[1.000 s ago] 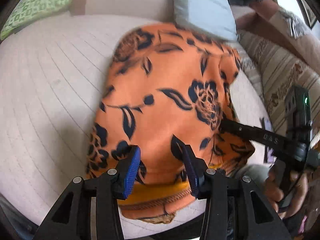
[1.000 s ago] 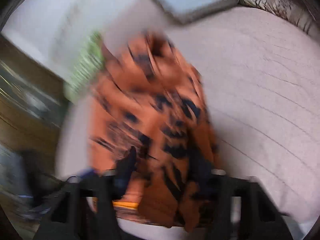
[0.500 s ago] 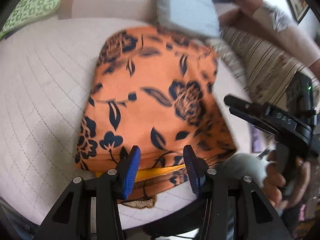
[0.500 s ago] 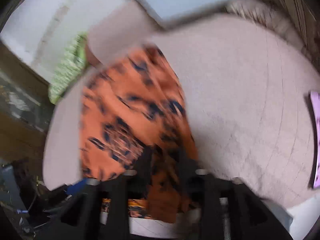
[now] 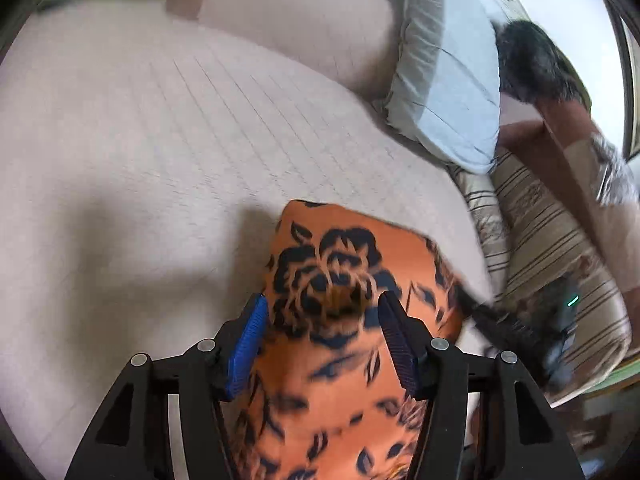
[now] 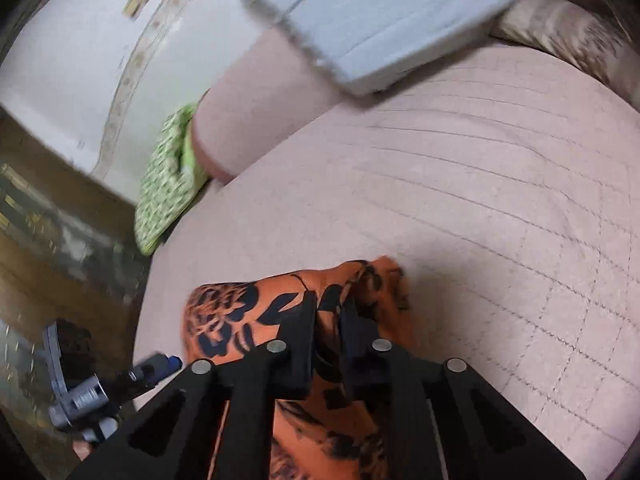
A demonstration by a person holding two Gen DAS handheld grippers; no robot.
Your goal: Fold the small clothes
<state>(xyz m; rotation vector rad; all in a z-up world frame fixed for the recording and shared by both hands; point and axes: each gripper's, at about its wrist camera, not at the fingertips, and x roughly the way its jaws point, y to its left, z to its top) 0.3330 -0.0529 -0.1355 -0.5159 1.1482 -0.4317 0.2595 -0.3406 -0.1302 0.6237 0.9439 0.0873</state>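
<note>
Left wrist view
Left tongs: we are holding them wide apart over the cloth, gripping nothing.
Orange flowered garment: it is lying bunched on the pinkish quilt, passing between our blue pads.
Right tongs: they are showing blurred at the garment's right edge.
Pale blue pillow: it is resting against the headboard side.

Right wrist view
Right tongs: we are pinching them closed on a fold of the garment.
Green patterned cloth: it is lying at the quilt's far left edge.
</note>
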